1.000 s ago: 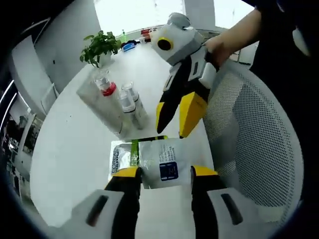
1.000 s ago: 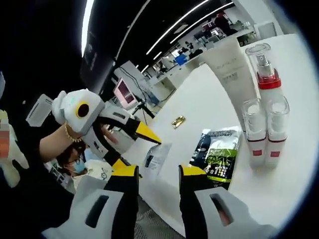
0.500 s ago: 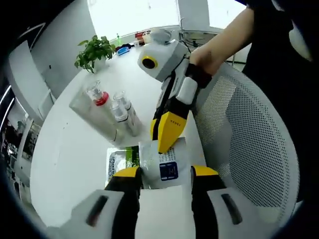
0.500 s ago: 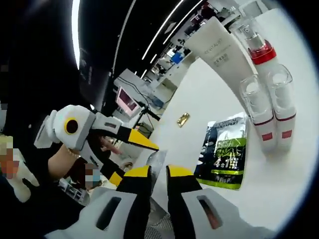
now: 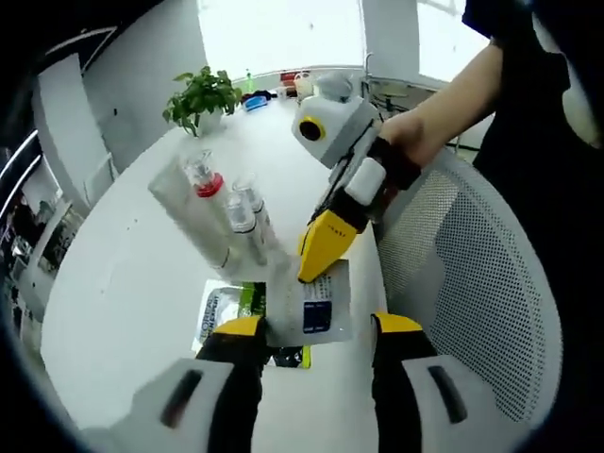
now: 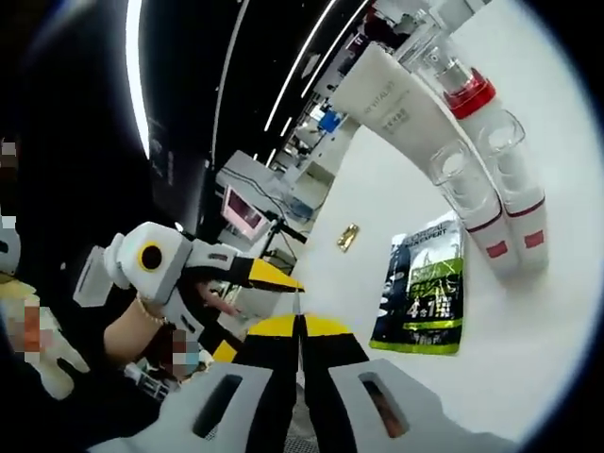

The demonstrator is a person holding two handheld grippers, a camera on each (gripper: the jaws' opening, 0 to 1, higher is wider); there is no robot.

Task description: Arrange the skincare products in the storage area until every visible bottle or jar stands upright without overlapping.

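Note:
A white sachet [image 5: 307,307] with a blue label hangs over the table edge. My right gripper [image 5: 321,250] comes in from the upper right, shut on the sachet's top edge. My left gripper [image 5: 318,326] stands open, with a small gap between each jaw and the sachet's sides. In the right gripper view the right gripper [image 6: 300,323] pinches the thin sachet edge, with the left gripper [image 6: 247,311] at left. A green-black sachet [image 5: 226,311] [image 6: 425,293] lies flat. Behind it stand a white tube [image 5: 189,212], a red-collared spray bottle [image 5: 203,179] and two clear-capped bottles [image 5: 250,222].
The round white table [image 5: 113,283] carries a potted plant [image 5: 200,94] at its far side and a small gold item [image 6: 347,236]. A white mesh chair [image 5: 472,283] stands close on the right. A person's arm [image 5: 444,94] reaches in from above.
The right gripper came down and shut on the white sachet's top edge. The left gripper's jaws spread off the sachet's sides.

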